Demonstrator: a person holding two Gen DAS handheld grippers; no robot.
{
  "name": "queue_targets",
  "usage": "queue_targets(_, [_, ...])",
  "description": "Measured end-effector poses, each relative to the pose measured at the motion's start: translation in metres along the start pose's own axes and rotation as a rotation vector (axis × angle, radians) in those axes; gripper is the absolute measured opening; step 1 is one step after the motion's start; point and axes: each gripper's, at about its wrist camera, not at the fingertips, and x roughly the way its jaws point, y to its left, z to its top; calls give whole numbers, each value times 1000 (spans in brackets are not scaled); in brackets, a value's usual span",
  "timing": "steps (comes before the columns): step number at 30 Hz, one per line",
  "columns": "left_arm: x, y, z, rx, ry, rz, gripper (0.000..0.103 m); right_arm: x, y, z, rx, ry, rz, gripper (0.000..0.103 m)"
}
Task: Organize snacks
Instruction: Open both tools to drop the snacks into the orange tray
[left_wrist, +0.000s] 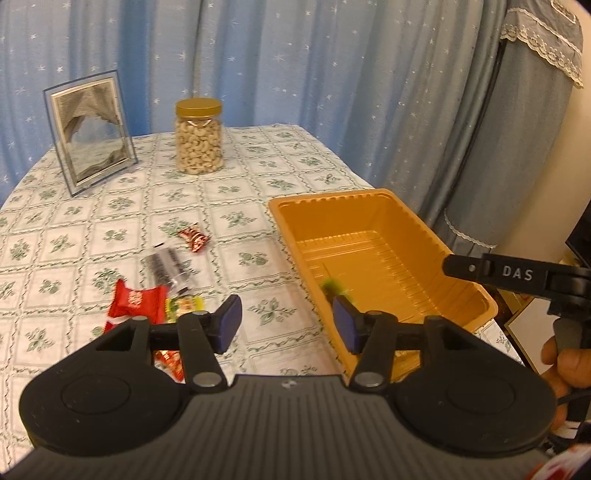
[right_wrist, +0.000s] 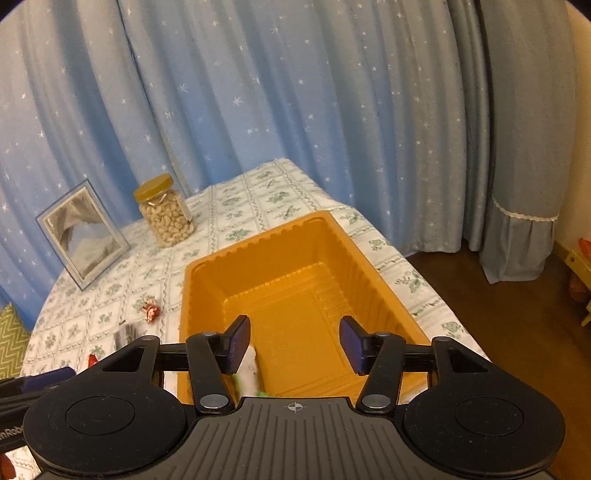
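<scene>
An orange plastic tray (left_wrist: 388, 206) sits at the table's right edge; it also shows in the right wrist view (right_wrist: 295, 236). A blurred green-and-white snack (left_wrist: 332, 286) is inside it near the left wall, also seen under my right gripper (right_wrist: 248, 369). Loose snacks lie left of the tray: a red packet (left_wrist: 136, 301), a yellow-green packet (left_wrist: 184, 306), a silver-black wrapper (left_wrist: 166, 264) and a small red candy (left_wrist: 192, 238). My left gripper (left_wrist: 286, 326) is open and empty above the table by the tray's left wall. My right gripper (right_wrist: 294, 343) is open and empty over the tray.
A jar of cashews with a gold lid (left_wrist: 198, 136) and a glass picture frame (left_wrist: 90, 133) stand at the back of the floral tablecloth (left_wrist: 240, 177). Blue starred curtains hang behind. The floor drops off right of the table (right_wrist: 498, 314).
</scene>
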Motion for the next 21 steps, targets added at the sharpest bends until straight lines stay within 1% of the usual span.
queue_targets(4, [-10,8,-5,-12,-5,15,55,-11,3,-5,-4,6,-13,54])
queue_targets(6, [-16,11,-7,-15,-10,22,56,-17,6,-8,-10,6,-5,54])
queue_targets(9, [-26,15,-10,-19,-16,34,59,-24,15,-12,-29,12,-6,54])
queue_targets(14, [-42,20,-15,-22,-32,49,62,-31,32,-19,-66,27,0,54])
queue_targets(17, [-50,24,-18,-28,-35,56,66,-36,41,-24,-85,32,8,54])
queue_targets(21, [-59,29,-21,-38,-35,67,68,-41,53,-28,-109,34,23,54])
